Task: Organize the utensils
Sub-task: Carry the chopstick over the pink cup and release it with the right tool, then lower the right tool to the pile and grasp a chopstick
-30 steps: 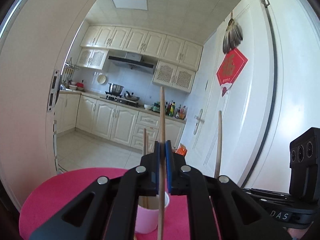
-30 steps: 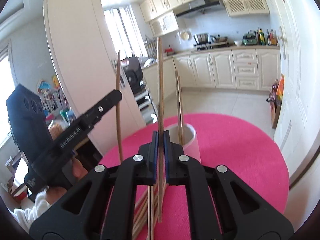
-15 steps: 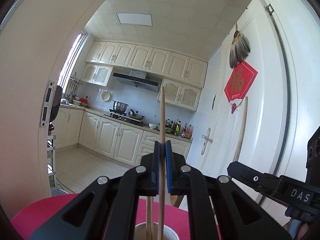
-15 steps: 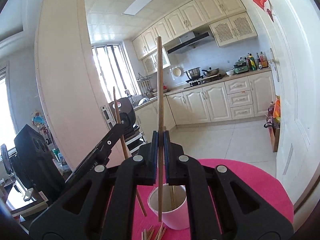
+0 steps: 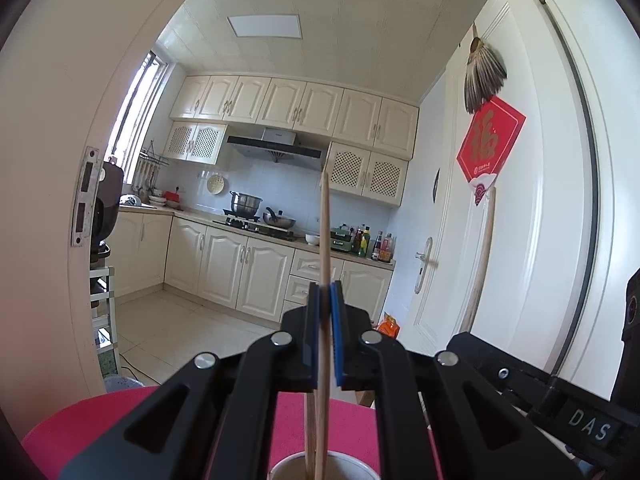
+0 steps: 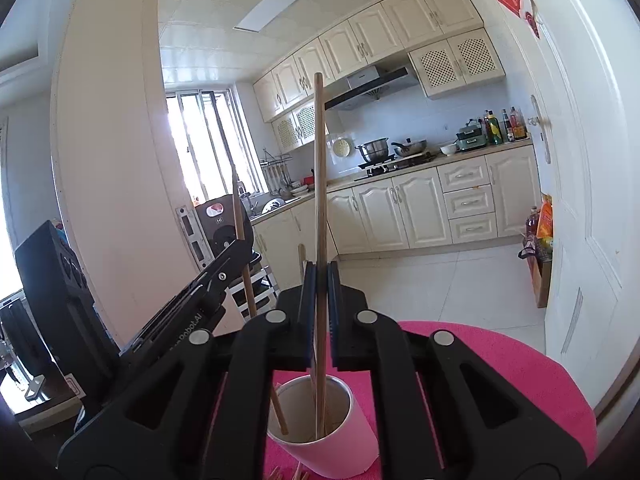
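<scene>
Now, step in hand: both claws are lowering chopsticks upright into the white paper cup on the pink table.
Left claw: clenched on a wooden chopstick, held near vertical; its lower end reaches into the cup mouth at the bottom of the left view.
Right claw: clenched on its own chopstick, whose tip is already inside the cup, close to the bottom as far as I can judge.
Cup contents: another stick leans against the inner wall, and at least one more stands in it.
Next move, as a judgement: loosen each claw so its stick drops in, then lift clear without tipping the light cup.
Still to sort: loose chopsticks lying on the table just in front of the cup.
In the way: the two claws crowd close over one narrow cup; the sticks already inside could block or be knocked.
Around: kitchen cabinets, stove with pots, a white door with a red paper decoration.
</scene>
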